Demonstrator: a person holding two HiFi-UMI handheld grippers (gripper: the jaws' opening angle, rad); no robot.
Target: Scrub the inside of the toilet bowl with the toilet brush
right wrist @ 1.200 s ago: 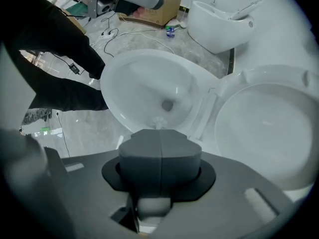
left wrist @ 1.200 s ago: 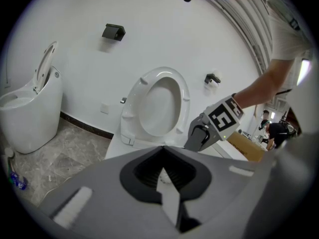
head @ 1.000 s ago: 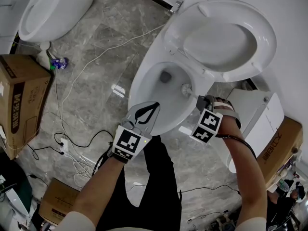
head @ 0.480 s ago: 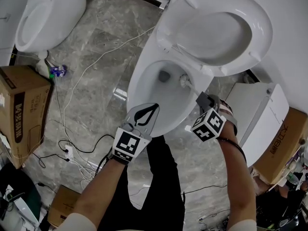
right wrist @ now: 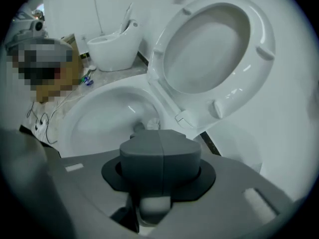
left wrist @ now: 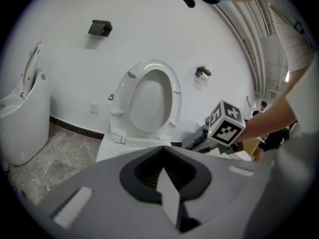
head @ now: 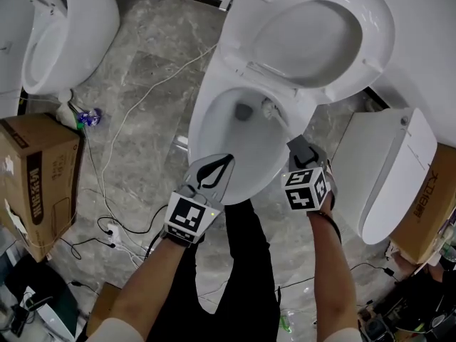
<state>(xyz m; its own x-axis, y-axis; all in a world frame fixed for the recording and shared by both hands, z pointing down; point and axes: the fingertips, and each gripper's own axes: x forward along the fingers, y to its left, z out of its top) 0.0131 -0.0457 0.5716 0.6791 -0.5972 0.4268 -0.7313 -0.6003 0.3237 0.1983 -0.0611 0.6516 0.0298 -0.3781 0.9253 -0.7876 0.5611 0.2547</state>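
Observation:
The white toilet bowl [head: 214, 130] stands open, its seat and lid [head: 313, 30] raised against the wall. The toilet brush's white head [head: 269, 107] is inside the bowl at the back right, beside the drain hole [head: 244, 110]. My right gripper [head: 299, 148] hangs over the bowl's right rim, shut on the toilet brush handle. In the right gripper view the brush head [right wrist: 152, 123] shows just past the shut jaws [right wrist: 160, 133]. My left gripper [head: 226, 159] hovers over the bowl's front rim, jaws together and holding nothing; the left gripper view shows the lid [left wrist: 149, 101] ahead.
A second toilet [head: 57, 27] stands at the upper left. A cardboard box [head: 39, 177] sits at the left, with cables [head: 107, 226] strewn over the marble floor. A white toilet unit [head: 392, 169] and another box [head: 434, 205] crowd the right. The person's legs stand in front of the bowl.
The brush head has moved up the bowl's right side toward the back, near the drain. The right gripper followed it. The left gripper stayed over the front rim.

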